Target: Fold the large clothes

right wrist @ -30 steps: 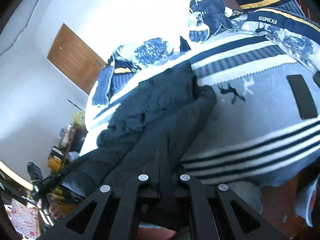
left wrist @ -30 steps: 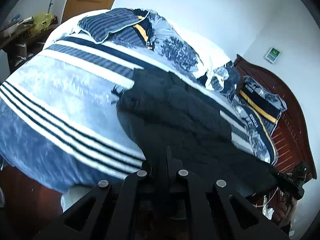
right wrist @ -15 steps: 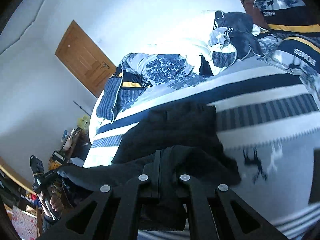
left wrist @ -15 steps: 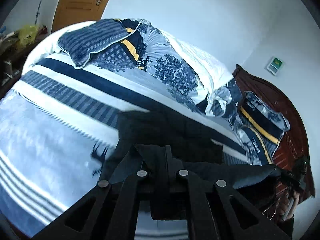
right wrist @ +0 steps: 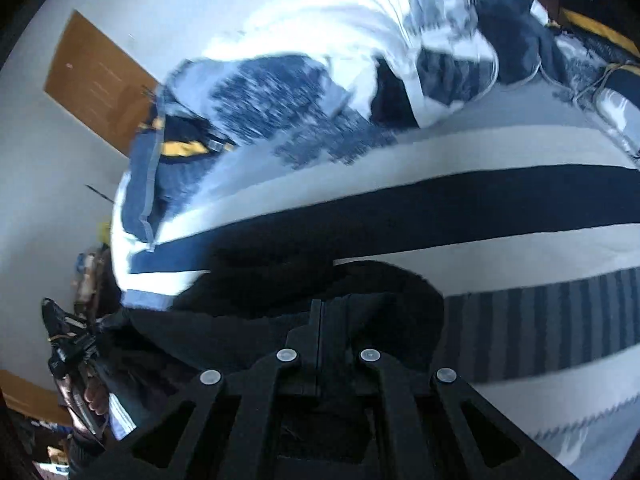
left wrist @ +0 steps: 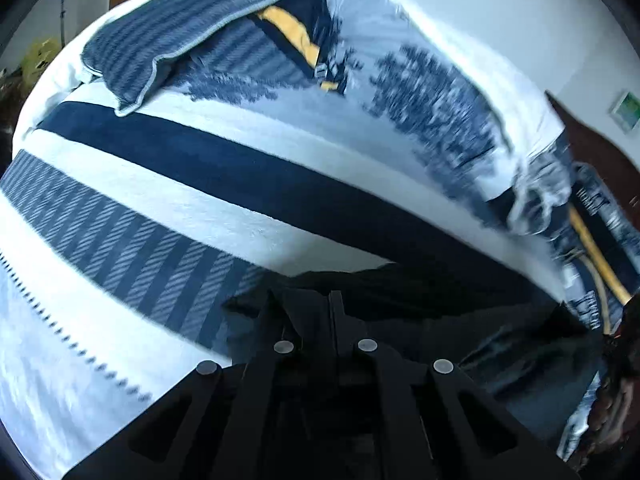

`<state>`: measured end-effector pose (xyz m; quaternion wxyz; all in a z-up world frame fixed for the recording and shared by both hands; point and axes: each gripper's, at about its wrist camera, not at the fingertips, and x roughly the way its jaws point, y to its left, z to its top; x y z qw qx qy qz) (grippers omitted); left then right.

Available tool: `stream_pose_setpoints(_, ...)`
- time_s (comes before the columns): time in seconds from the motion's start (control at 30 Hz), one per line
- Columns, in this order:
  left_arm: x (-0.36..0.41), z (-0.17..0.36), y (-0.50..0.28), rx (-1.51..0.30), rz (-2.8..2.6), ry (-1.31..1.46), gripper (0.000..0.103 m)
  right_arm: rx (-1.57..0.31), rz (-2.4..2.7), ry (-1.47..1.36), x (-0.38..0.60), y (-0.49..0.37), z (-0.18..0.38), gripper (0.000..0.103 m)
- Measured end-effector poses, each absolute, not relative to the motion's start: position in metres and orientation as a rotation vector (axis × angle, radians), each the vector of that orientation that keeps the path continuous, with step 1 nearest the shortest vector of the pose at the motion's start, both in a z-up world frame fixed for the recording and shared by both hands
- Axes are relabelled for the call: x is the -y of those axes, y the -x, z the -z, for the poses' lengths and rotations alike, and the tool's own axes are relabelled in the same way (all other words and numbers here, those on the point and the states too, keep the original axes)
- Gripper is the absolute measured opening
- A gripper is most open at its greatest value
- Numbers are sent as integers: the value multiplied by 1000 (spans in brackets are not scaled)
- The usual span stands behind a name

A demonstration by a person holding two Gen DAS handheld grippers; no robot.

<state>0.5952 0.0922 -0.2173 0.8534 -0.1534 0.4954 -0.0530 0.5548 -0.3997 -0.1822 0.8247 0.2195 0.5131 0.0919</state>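
A large black garment (left wrist: 432, 296) lies on the striped bed cover (left wrist: 200, 208). My left gripper (left wrist: 334, 300) is shut on one edge of the garment, low over the bed. My right gripper (right wrist: 318, 308) is shut on the other edge of the same black garment (right wrist: 248, 292). The cloth is stretched between the two grippers, its held edge folded forward over the rest of it. The other gripper and the hand that holds it show at the right edge of the left wrist view (left wrist: 618, 364) and at the lower left of the right wrist view (right wrist: 72, 354). Most of the garment is hidden under the grippers.
A striped pillow (left wrist: 172, 36) and a bunched blue-and-white quilt (left wrist: 440, 92) lie at the far side of the bed. A dark wooden headboard (left wrist: 592, 148) is at the right. A brown door (right wrist: 96, 80) and a cluttered shelf (right wrist: 88, 276) stand beyond the bed.
Both grippers have carried the held edge of the black garment forward and down across the bed. The garment, spread out a second ago, is now doubled over and mostly out of sight.
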Motion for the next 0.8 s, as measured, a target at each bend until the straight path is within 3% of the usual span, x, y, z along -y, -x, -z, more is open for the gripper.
stream_pose_setpoints(0.2,-90,281,-629,-1162,74,341,8,-1203,-141,-498,403,-604,261,5)
stream_pose_setpoints(0.4,-113,247,-614,-1087,137,469,14,-1204,-162,-607,414,-604,277,12)
stream_pose_setpoints(0.43,-115,238,-610,-1072,148,474,19,-1170,-179,-630,417,-601,267,17)
stream_pose_setpoints(0.5,-116,220,-600,-1066,131,440,32,-1099,-205,-638,421,-593,243,39)
stream_pose_setpoints(0.53,-115,214,-596,-1059,128,424,39,-1058,-205,-622,424,-585,226,74)
stream_pose_setpoints(0.57,-115,205,-590,-1046,122,404,54,-1030,-184,-605,426,-579,215,87)
stream_pose_setpoints(0.63,-117,191,-581,-1008,89,367,76,-956,-151,-547,427,-562,184,87)
stream_pose_setpoints(0.67,-120,184,-578,-992,69,350,81,-945,-156,-536,428,-556,175,87)
stream_pose_setpoints(0.8,-127,189,-578,-1035,94,368,81,-954,-160,-496,428,-540,168,87)
